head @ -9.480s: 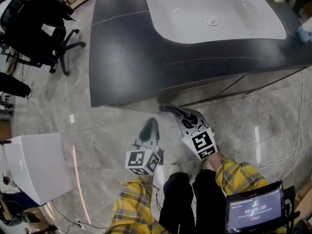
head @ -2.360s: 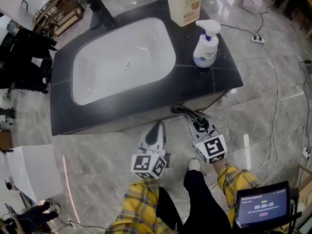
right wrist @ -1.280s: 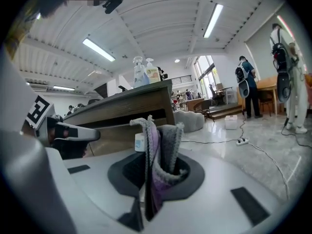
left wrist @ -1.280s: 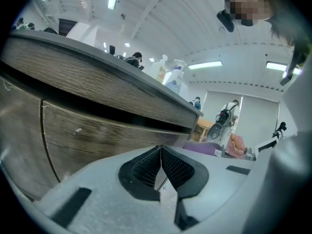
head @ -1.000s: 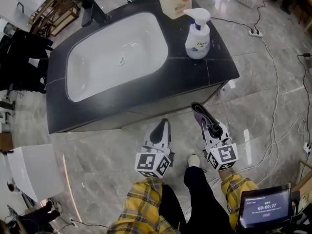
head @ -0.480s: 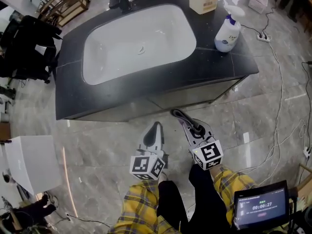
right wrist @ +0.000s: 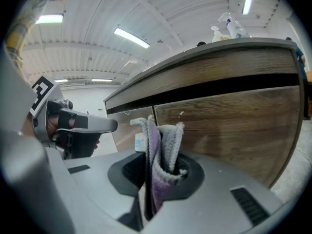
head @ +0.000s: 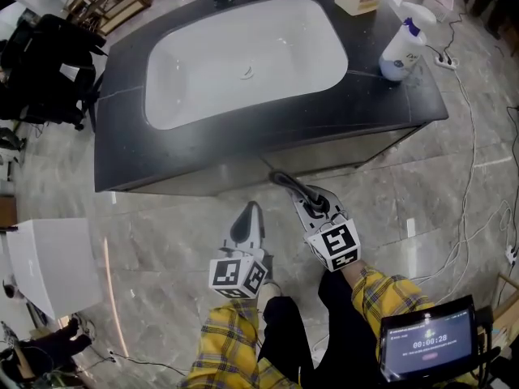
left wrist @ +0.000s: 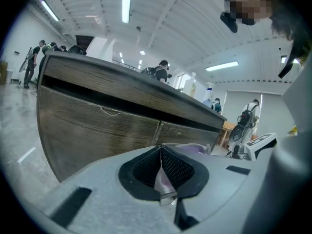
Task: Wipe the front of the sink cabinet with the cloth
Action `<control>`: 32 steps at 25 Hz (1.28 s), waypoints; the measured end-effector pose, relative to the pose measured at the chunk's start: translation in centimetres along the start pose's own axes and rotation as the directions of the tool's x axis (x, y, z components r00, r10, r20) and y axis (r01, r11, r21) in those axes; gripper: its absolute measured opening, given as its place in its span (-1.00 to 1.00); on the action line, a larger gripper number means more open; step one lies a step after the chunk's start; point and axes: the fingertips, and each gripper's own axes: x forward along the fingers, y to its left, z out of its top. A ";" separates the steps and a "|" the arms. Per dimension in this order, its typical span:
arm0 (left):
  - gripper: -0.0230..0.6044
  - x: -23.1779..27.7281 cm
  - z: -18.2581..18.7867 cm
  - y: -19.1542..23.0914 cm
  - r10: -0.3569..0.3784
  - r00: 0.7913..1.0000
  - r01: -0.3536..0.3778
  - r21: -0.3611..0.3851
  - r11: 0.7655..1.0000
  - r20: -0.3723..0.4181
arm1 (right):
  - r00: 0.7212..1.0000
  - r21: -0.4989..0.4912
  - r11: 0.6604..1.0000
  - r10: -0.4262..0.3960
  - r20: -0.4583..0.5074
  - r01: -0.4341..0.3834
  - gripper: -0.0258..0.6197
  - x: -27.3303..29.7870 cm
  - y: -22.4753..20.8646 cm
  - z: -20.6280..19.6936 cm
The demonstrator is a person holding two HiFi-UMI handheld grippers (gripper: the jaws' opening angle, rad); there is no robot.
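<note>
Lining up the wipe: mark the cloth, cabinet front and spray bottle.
cloth (right wrist: pixel 168 147), right gripper view, grey fold
cabinet front (right wrist: pixel 234 130), right gripper view, wooden door panel
spray bottle (head: pixel 400 56), head view, white body

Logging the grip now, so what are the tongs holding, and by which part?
The right tongs are shut on the cloth, pinching its bunched folds low down, and the rest sticks up past the jaws. The left tongs are shut and empty.

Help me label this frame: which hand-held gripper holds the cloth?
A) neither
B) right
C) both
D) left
B: in the right gripper view the cloth sits clamped in the right hand-held gripper, while the left hand-held gripper is shut on nothing.
</note>
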 end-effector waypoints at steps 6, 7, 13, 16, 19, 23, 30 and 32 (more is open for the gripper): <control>-0.91 2.2 -0.9 0.0 0.005 1.000 -0.005 -0.013 1.000 -0.020 | 1.000 -0.020 1.000 0.005 -0.004 -0.005 -0.78 1.4 -1.4 -0.1; -0.91 2.8 -1.0 0.0 0.009 1.000 -0.010 -0.022 1.000 -0.023 | 1.000 -0.022 1.000 0.002 -0.003 -0.002 -0.78 1.6 -1.9 0.0; -0.91 5.5 -1.6 -2.4 -0.031 0.998 0.031 0.000 1.000 -0.049 | 1.000 -0.024 1.000 -0.015 0.001 0.015 -0.78 0.7 -5.2 0.1; -0.91 6.8 -2.0 -3.9 -0.051 0.997 0.051 0.005 0.999 -0.062 | 0.999 -0.016 0.999 -0.041 0.000 0.041 -0.78 -0.5 -7.4 -0.1; -0.91 8.3 -2.7 -6.0 -0.080 0.994 0.081 0.015 0.997 -0.080 | 0.997 -0.003 0.997 -0.073 -0.003 0.073 -0.78 -1.9 -9.8 -0.6; -0.91 10.0 -3.9 -9.0 -0.112 0.989 0.115 0.021 0.993 -0.099 | 0.994 0.010 0.994 -0.108 -0.004 0.108 -0.78 -4.0 -12.9 -1.3; -0.91 12.6 -5.3 -13.6 -0.179 0.975 0.185 0.035 0.982 -0.133 | 0.981 0.031 0.981 -0.193 -0.006 0.193 -0.78 -7.7 -18.2 -2.5; -0.91 13.4 -5.5 -14.9 -0.191 0.972 0.198 0.038 0.980 -0.140 | 0.976 0.051 0.975 -0.216 -0.001 0.216 -0.79 -8.6 -19.6 -2.6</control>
